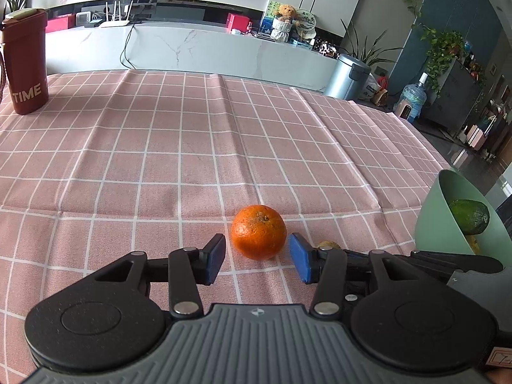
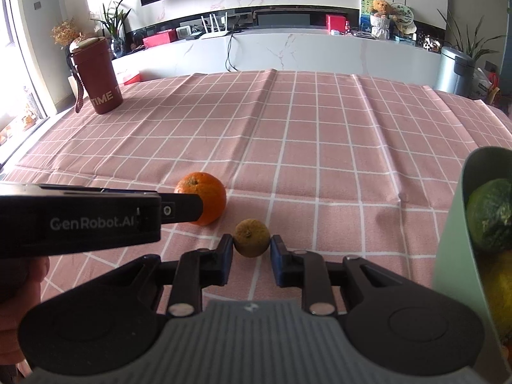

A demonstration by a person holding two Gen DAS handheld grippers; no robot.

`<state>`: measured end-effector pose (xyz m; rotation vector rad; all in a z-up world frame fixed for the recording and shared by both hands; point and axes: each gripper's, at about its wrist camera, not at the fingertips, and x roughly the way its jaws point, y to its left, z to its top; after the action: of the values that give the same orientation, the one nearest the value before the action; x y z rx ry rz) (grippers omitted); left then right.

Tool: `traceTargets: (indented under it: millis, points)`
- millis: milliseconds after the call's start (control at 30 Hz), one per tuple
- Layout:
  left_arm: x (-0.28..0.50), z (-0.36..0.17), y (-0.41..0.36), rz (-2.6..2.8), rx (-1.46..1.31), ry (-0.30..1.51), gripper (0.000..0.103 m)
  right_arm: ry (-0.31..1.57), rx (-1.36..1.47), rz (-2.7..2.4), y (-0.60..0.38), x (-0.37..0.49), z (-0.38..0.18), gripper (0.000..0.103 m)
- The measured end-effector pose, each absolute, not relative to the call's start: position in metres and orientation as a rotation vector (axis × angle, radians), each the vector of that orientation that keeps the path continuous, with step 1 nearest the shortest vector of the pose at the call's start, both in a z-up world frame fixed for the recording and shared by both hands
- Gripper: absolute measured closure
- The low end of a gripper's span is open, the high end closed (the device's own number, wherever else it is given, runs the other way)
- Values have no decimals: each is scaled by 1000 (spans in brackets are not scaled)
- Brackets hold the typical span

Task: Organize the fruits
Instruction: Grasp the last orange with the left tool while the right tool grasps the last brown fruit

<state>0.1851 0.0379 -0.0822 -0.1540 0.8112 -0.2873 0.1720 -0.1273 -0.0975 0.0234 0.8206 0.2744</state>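
An orange [image 1: 258, 232] rests on the pink checked tablecloth [image 1: 160, 147]. It sits between the blue pads of my left gripper [image 1: 258, 257], which stands open with a gap on each side of the fruit. In the right wrist view my right gripper [image 2: 251, 251] is shut on a small yellow-brown fruit [image 2: 251, 237] that rests on the cloth, with a pad pressing each side. The orange [image 2: 204, 196] lies just left of it, partly hidden by the left gripper's black housing [image 2: 80, 220]. The small fruit [image 1: 328, 244] peeks out behind the left gripper's right pad.
A pale green bowl [image 1: 448, 224] [image 2: 454, 240] stands at the right and holds a dark green fruit [image 2: 489, 217] and a yellow one [image 2: 499, 291]. A red tumbler marked TIME [image 1: 25, 64] [image 2: 97, 76] stands at the far left. A hand [image 2: 19, 288] shows at lower left.
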Motion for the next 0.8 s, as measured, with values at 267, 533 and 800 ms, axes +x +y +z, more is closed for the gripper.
traceTargets:
  millis: [267, 533, 800]
  points:
    - [193, -89, 28, -272, -113, 812, 45, 838, 31, 244, -132, 176, -101, 82]
    - [199, -91, 26, -273, -93, 817, 45, 834, 36, 246, -132, 177, -103, 82]
    - [200, -93, 24, -290, -86, 817, 55, 833, 37, 248, -132, 178, -103, 82]
